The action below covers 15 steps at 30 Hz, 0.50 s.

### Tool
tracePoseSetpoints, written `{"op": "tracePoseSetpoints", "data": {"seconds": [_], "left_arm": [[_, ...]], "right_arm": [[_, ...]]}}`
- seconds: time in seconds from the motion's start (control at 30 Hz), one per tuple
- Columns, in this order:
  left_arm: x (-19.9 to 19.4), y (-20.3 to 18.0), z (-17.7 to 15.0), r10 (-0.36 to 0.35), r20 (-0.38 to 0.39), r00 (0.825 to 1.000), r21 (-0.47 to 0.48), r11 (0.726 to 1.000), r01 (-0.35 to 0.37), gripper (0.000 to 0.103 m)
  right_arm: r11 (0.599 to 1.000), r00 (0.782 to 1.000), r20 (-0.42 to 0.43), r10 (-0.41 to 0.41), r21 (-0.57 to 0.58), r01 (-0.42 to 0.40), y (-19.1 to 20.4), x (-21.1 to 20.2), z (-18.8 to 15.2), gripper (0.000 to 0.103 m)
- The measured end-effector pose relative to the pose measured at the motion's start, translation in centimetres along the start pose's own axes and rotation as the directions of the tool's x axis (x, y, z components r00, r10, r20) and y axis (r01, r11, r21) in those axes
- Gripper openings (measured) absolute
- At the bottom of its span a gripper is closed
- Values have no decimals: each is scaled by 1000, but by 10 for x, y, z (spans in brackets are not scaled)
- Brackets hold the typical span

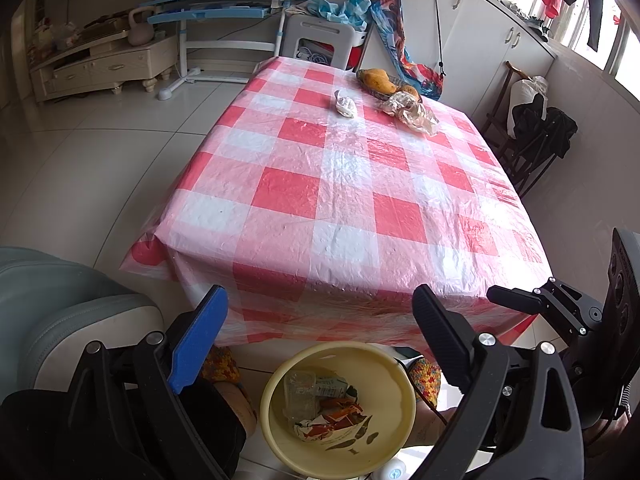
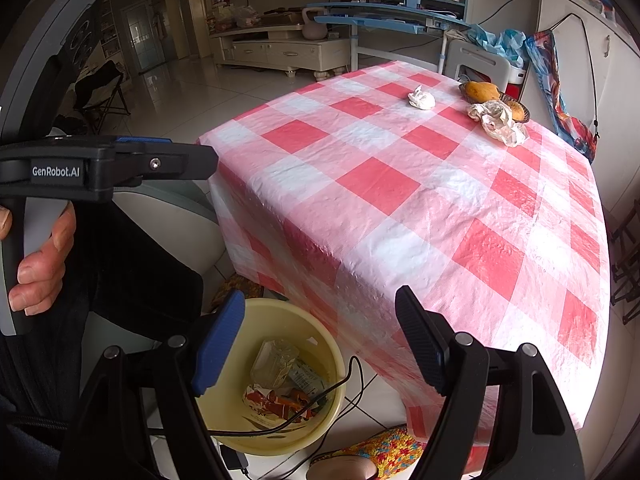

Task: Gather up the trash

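Red-and-white checked plastic tablecloth [image 1: 340,184] over a table, filling mid-frame in both wrist views; pale yellow round plastic bin [image 1: 280,436] on the floor at bottom centre, under the near table edge, already holding a clear bottle, a carton and a printed wrapper; left gripper [image 1: 320,340] above the bin, jaws spread wide with nothing between them; right gripper [image 2: 320,344] likewise wide apart and empty, also over the bin; crumpled translucent plastic wrapper [image 1: 412,112] at upper right of the cloth, touching a dark dish of yellow fruit [image 1: 378,80], long axis running diagonally down to the right; small white crumpled paper wad [image 1: 346,105] just left of it, apart from the dish. Both remaining pieces lie well beyond either pair of jaws, towards the far edge; neither hand is plainly nearer.
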<state>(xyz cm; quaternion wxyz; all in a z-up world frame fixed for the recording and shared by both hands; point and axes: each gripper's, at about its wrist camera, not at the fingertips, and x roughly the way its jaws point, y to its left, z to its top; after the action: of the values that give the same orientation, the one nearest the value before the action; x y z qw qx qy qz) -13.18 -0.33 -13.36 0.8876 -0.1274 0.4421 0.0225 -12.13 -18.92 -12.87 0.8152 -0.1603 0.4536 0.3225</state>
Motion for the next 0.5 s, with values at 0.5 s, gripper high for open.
{"op": "tracePoseSetpoints", "data": {"seconds": [0.5], "left_arm": [[-1,-2,1,6,4,1000,6,1000,-6,91]], "right_arm": [[1000,1000,-2,0,-2,0,1,1,0,74]]}}
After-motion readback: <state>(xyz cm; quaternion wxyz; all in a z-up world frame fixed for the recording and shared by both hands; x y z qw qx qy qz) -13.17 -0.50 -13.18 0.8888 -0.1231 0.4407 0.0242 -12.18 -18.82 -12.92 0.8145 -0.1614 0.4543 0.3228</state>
